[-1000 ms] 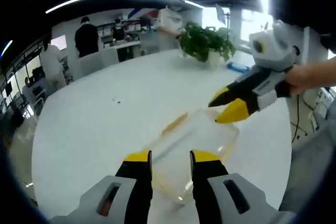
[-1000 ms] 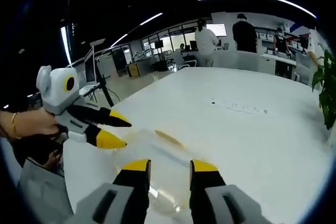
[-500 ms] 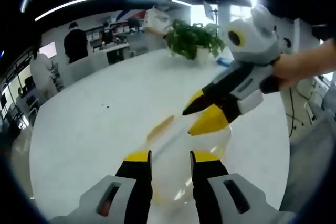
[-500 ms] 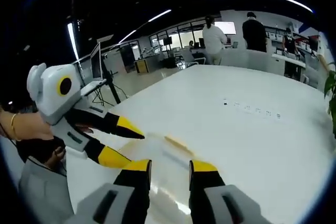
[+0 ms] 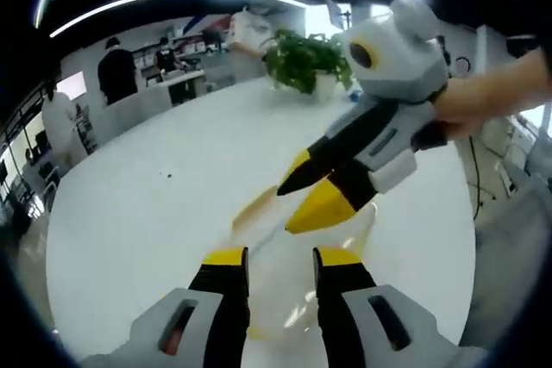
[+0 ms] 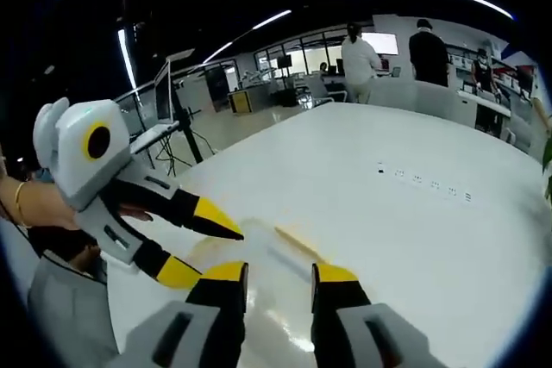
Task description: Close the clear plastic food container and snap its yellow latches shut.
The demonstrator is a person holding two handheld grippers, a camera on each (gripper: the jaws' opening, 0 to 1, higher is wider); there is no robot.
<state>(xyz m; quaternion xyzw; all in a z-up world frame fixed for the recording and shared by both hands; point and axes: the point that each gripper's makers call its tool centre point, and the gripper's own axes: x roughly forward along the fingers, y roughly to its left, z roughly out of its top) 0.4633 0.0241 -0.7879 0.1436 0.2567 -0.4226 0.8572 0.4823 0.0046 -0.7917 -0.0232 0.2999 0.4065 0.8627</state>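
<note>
Clear plastic food container (image 5: 297,299) sits low on the white table (image 5: 155,213); left claw (image 5: 280,256) and right claw (image 6: 279,273), both wide and empty, hover above to push it closed.

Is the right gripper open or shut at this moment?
Open. In the left gripper view the right gripper comes in from the right with its two yellow-tipped fingers spread apart above the clear container, holding nothing.

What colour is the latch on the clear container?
Yellow: the latch on the container, clearest in the right gripper view.
</note>
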